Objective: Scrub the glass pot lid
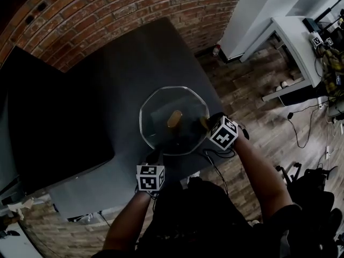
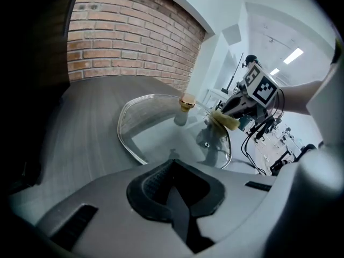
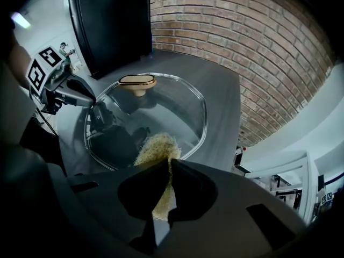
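A dark grey surface stands against a brick wall, with wood flooring and a white desk off to the right.

The right hand-held gripper has its jaws closed on a yellowish scrub pad. The pad's frayed end pokes out past the jaw tips and lies on the right side of the glass pot lid. From the head view this hand-held gripper sits at the lid's right edge.

The left hand-held gripper has its jaws drawn together, tips at the lid's near rim. Whether glass is pinched between them cannot be told.

The lid lies flat on the near right part of the surface, with its tan knob upright at the centre. A black panel covers the left of the surface.
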The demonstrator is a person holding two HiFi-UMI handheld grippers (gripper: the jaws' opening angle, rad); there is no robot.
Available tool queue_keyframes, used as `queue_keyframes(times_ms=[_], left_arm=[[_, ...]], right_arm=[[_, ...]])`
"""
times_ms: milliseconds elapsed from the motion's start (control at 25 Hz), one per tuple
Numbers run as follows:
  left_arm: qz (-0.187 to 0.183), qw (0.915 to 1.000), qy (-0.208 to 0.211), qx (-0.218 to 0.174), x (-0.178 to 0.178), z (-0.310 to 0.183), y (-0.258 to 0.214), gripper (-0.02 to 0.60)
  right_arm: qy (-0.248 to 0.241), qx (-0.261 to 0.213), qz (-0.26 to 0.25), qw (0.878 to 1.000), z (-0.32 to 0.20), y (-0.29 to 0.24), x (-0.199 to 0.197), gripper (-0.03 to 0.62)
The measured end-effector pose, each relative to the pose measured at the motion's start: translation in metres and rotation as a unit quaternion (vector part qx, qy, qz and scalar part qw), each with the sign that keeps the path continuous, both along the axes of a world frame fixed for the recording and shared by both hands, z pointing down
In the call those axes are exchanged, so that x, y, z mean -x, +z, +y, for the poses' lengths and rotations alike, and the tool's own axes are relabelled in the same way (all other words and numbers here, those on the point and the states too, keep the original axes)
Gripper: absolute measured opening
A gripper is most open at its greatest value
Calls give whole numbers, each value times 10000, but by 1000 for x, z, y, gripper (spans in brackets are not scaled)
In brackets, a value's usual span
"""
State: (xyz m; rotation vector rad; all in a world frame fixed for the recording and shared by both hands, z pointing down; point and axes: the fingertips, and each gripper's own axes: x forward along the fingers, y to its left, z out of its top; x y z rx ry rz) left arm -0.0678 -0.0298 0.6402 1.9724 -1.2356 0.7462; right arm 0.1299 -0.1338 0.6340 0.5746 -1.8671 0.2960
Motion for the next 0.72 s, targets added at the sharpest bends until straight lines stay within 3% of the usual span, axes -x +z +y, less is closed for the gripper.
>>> queue_keyframes(times_ms=[440,720], left_arm=[[-65,10000,3,-36,-1,1,-3,32],[-35,10000,-39,-62,-1,1,-2,32]], right_arm=[[5,204,-325,9993,60,-1,22,24],[727,418,-985,9916,83,1,49,25]])
